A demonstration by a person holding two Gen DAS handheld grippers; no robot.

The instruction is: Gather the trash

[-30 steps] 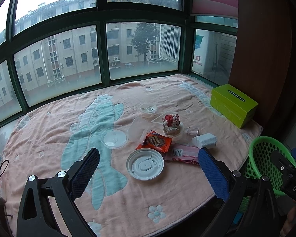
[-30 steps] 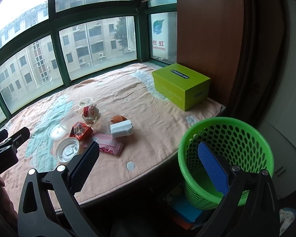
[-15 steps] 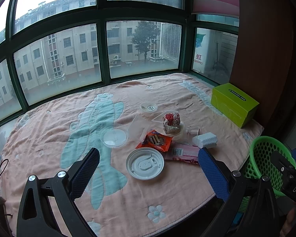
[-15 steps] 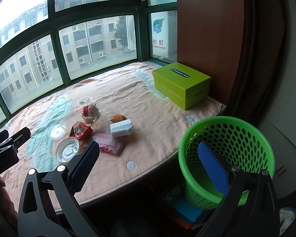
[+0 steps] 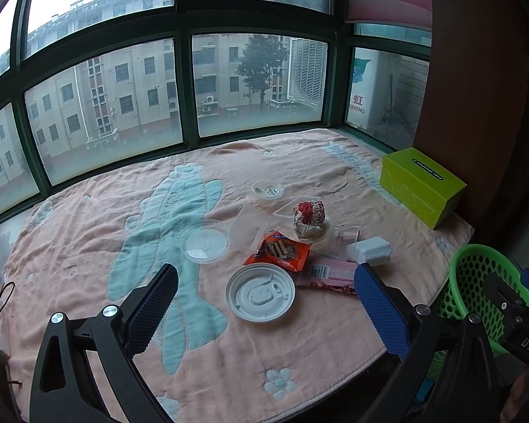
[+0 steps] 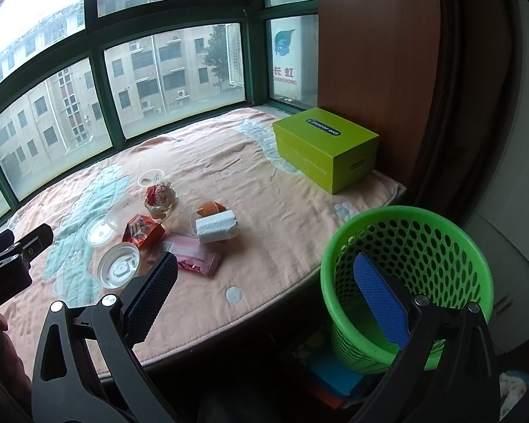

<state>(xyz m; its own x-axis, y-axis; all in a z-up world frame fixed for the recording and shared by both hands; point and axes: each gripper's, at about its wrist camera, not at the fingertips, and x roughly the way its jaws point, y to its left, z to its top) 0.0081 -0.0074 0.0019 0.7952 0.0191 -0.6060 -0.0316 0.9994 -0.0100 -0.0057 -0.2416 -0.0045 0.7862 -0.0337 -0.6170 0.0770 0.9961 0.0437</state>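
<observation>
Both units were inspected at the approach stage, nothing yet collected. The left hand-held gripper (image 5: 266,303) hung released and empty above the near edge of the surface (image 5: 88,232), its spread pads framing the white plastic lid (image 5: 260,292). The right hand-held gripper (image 6: 264,289) was likewise spread and empty, near the green perforated basket (image 6: 407,246) that stood on the floor beside the surface.

Recommended practice: take the lid by its raised rim, since the flat rigid disc lay flush on soft, wrinkled terry cloth and the pads could snag the fabric.

The orange wrapper (image 5: 278,252) and pink packet (image 5: 329,275) appeared thin and crinkly; the white foam block (image 5: 368,250) was light and rectangular, the clear lid (image 5: 204,241) glossy.
</observation>
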